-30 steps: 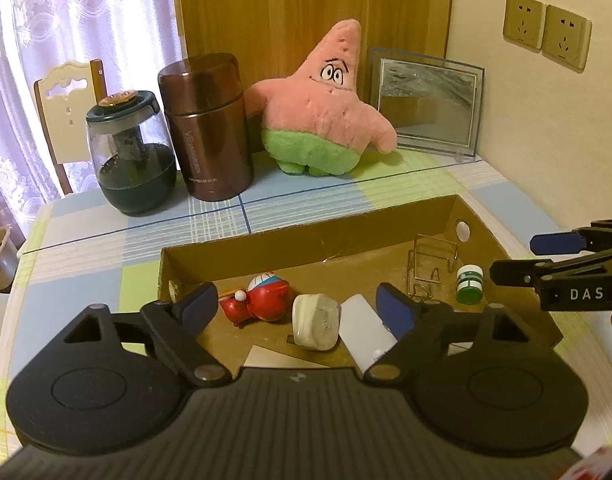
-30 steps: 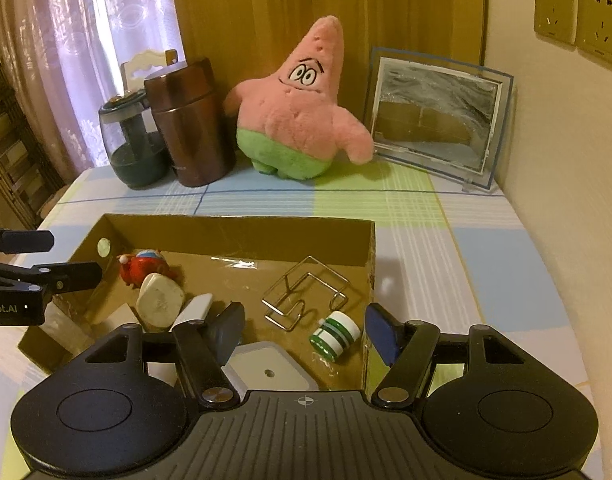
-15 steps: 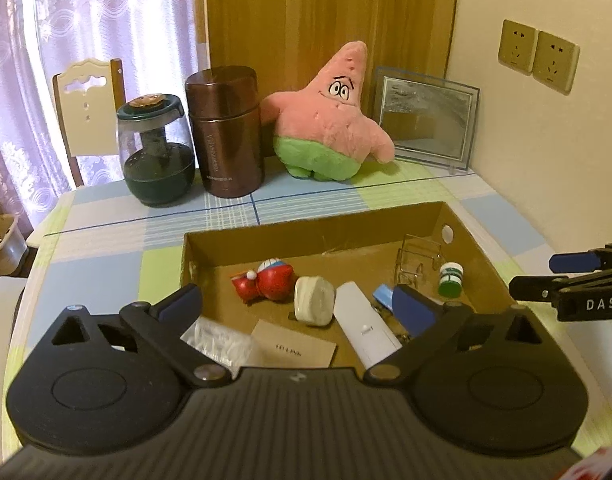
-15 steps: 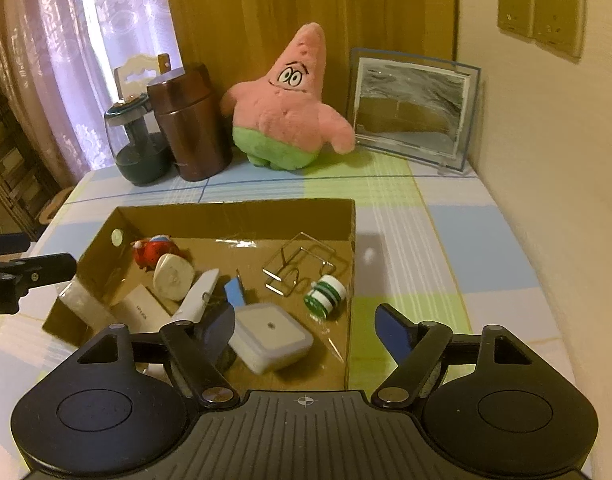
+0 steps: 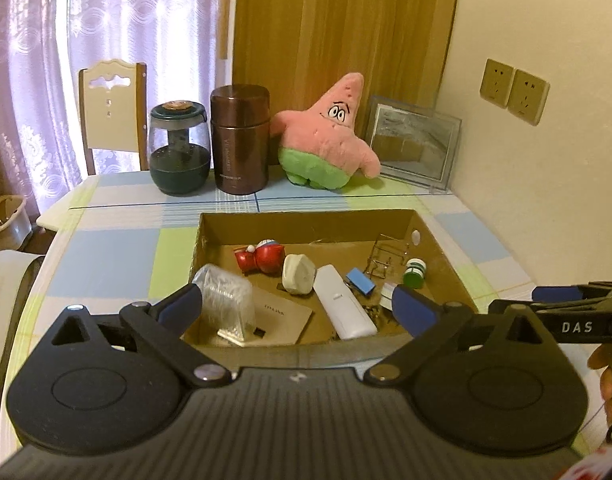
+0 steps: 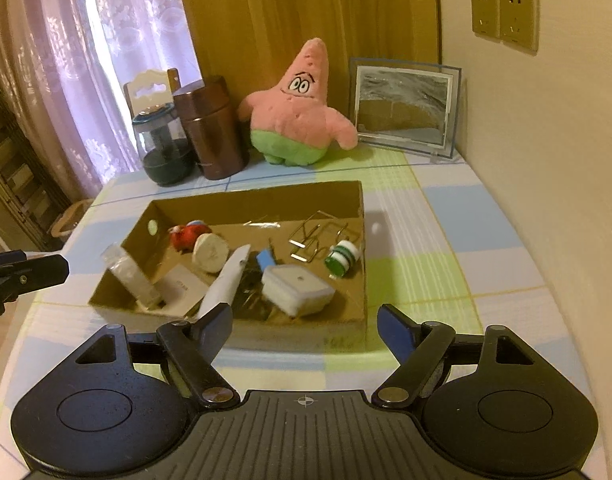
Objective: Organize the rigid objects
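Note:
An open cardboard box (image 5: 306,216) lies on the checked tablecloth. Inside it are a red toy figure (image 5: 262,256), a white puck-shaped piece (image 5: 300,274), a long white device (image 5: 341,306), a blue clip (image 5: 359,280), a wire rack (image 5: 385,256), a green-and-white bottle (image 5: 414,272), a clear plastic case (image 5: 226,304) and a brown card (image 5: 282,312). A white square case (image 6: 298,290) lies near the box's (image 6: 258,196) front wall. My left gripper (image 5: 296,302) hovers open at the box's near edge, holding nothing. Short of the box, my right gripper (image 6: 306,318) is open and empty.
Along the back stand a glass jar (image 5: 178,152), a brown canister (image 5: 240,140), a pink star plush (image 5: 325,140) and a picture frame (image 5: 415,144). A wall (image 6: 545,160) bounds the right side. A chair (image 5: 110,116) stands behind the table. A hand (image 5: 609,376) shows at the right edge.
Both grippers have drawn back and upward from the box, and their jaws stand wider. The clear plastic case and the white square case, earlier close under the fingers, now lie farther off.

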